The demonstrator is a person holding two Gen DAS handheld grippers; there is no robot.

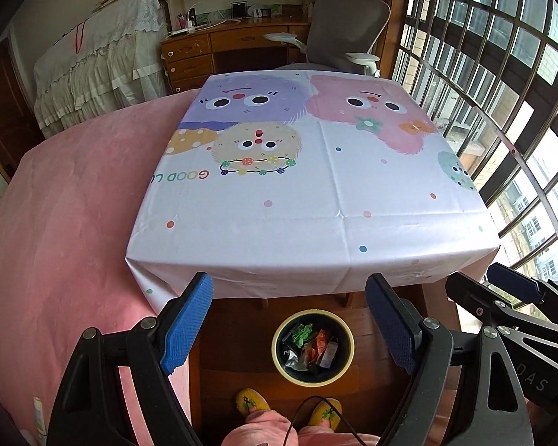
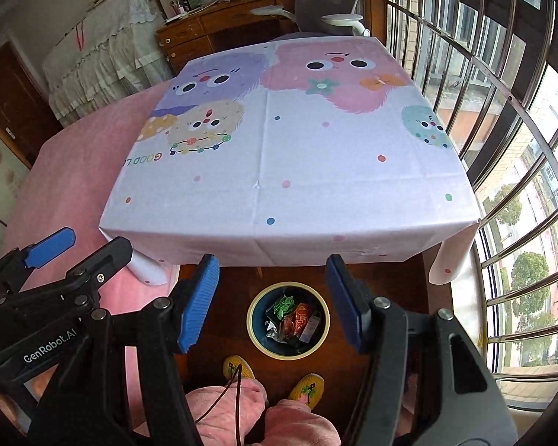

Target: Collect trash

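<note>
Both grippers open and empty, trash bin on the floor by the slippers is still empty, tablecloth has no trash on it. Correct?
Not quite: the trash bin is not empty. Both wrist views show wrappers inside it, green, orange and silvery. The rest holds: left gripper and right gripper are open and empty, and the tablecloth carries no trash.
</note>
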